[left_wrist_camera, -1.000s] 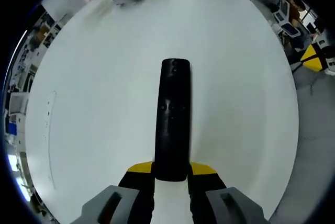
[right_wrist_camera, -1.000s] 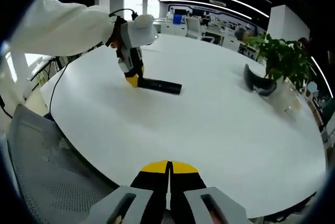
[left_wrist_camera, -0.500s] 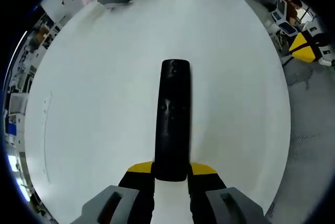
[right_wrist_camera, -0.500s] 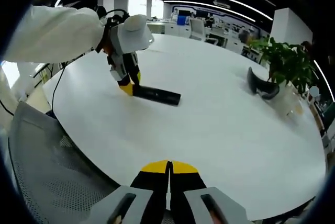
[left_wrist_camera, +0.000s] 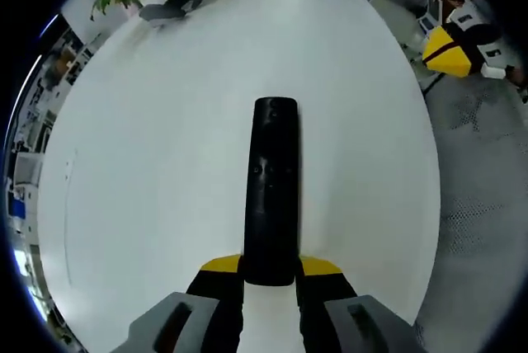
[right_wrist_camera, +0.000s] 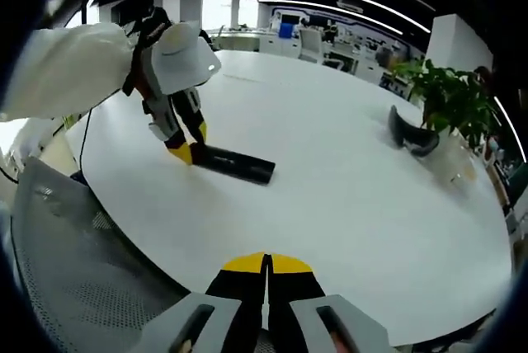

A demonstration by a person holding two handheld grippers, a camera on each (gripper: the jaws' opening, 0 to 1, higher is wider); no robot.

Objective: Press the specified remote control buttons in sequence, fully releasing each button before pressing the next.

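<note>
Remote (left_wrist_camera: 273, 192) clamped at its near end by the left gripper (left_wrist_camera: 270, 277), centre frame, steadied for pressing.
Right gripper (right_wrist_camera: 266, 280) kept closed, empty, at lower centre, off the table (right_wrist_camera: 355, 196).

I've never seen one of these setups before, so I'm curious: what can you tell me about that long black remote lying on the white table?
The long, slim black plastic remote control has a matte finish and rounded ends. A few small buttons sit near its middle and one more near its far end. It lies flat, face up, on the round white table. Its near end sits between the yellow-tipped jaws of the left claw, which is shut on it. In the right gripper view, the remote extends away from that claw across the tabletop.
</note>
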